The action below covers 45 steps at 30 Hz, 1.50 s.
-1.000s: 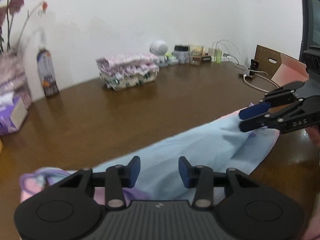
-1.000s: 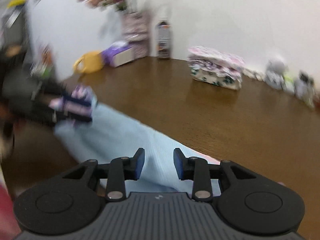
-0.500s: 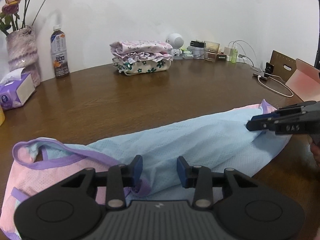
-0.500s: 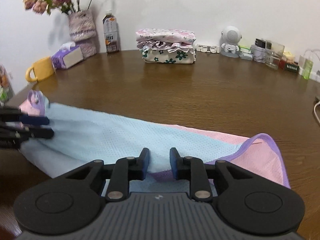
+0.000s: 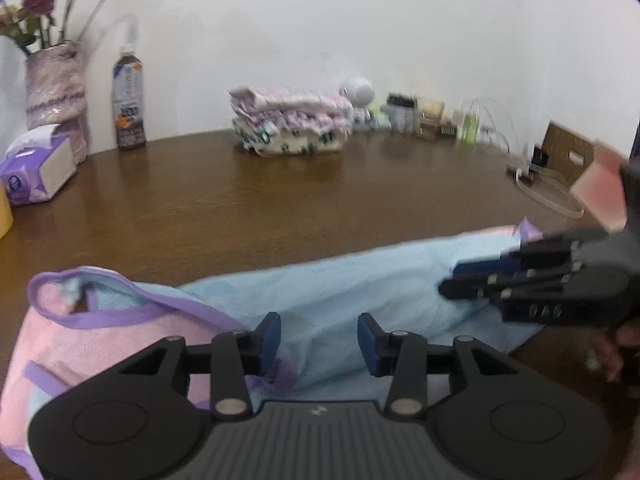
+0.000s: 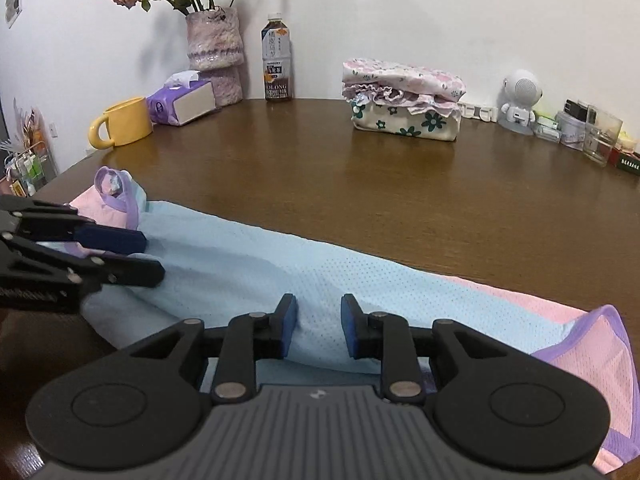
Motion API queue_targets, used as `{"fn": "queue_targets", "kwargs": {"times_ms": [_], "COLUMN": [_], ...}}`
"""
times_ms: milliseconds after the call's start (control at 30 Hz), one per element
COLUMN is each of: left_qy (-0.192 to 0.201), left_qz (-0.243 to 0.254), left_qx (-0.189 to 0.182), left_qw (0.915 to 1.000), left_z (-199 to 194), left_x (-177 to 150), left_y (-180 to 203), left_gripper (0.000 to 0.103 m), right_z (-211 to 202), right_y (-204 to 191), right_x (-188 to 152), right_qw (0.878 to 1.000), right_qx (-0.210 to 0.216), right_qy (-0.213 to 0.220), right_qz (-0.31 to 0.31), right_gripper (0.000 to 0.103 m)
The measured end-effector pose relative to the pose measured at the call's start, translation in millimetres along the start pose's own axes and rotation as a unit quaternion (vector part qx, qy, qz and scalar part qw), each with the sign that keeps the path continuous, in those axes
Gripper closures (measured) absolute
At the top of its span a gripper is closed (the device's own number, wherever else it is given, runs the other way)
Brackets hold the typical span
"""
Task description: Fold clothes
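Garment (image 5: 352, 284): light-blue and pink mesh with purple trim. It lies stretched lengthwise along the near edge of the brown surface (image 5: 280, 200). The blue panel is on top. Pink shows at both ends, and a purple-edged opening lies at each end.

Left tool (image 5: 319, 340): low over the garment's left end, beside the purple-edged opening. The jaws are opening and the pads stand clear of each other. Blue cloth lies in the gap, and neither pad presses on it. The purple hem sits just beside the left pad.

Right tool (image 6: 319, 328): low over the garment's right end. The jaws are parted. Blue mesh fills the space between the pads, with no pinch visible. In the left wrist view this tool is blurred, and part of a hand shows behind it.

Background, far side of the surface and well apart from the garment:
- folded stack (image 6: 404, 104) of floral cloth, against the wall
- bottle (image 6: 277, 64)
- vase (image 6: 216, 44) with flowers
- tissue box (image 6: 184, 100)
- yellow mug (image 6: 124, 122)
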State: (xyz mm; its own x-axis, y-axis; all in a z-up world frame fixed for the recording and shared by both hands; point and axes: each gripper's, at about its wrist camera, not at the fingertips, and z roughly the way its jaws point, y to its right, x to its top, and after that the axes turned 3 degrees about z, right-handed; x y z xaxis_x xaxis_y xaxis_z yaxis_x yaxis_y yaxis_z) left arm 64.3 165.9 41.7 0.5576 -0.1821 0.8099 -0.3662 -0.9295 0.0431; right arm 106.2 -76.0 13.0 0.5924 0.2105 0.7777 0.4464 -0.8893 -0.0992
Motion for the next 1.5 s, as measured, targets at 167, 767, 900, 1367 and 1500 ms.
{"fn": "queue_targets", "kwargs": {"times_ms": [167, 767, 900, 1367, 1500], "left_qy": [0.001, -0.077, -0.039, -0.053, -0.013], "left_qz": [0.038, 0.137, 0.112, -0.006, -0.047], "left_qx": [0.124, 0.207, 0.238, 0.262, 0.23], "left_qw": [0.9915, 0.9657, 0.964, 0.9636, 0.9718], "left_z": [-26, 3, -28, -51, -72], "left_x": [16, 21, 13, -37, -32], "left_y": [-41, -108, -84, -61, -63], "left_gripper": [0.058, 0.103, 0.103, 0.091, 0.082], "right_z": [-1, -8, -8, -9, -9], "right_y": [0, -1, -1, 2, 2], "right_x": [-1, -3, -3, -6, -6], "right_qw": [1.0, 1.0, 1.0, 1.0, 1.0], "right_qx": [-0.001, -0.025, -0.026, -0.016, -0.014], "right_qy": [-0.001, -0.005, -0.005, 0.003, 0.005], "right_qz": [-0.005, 0.002, 0.0, -0.002, -0.002], "right_gripper": [0.078, 0.069, 0.068, 0.065, 0.064]}}
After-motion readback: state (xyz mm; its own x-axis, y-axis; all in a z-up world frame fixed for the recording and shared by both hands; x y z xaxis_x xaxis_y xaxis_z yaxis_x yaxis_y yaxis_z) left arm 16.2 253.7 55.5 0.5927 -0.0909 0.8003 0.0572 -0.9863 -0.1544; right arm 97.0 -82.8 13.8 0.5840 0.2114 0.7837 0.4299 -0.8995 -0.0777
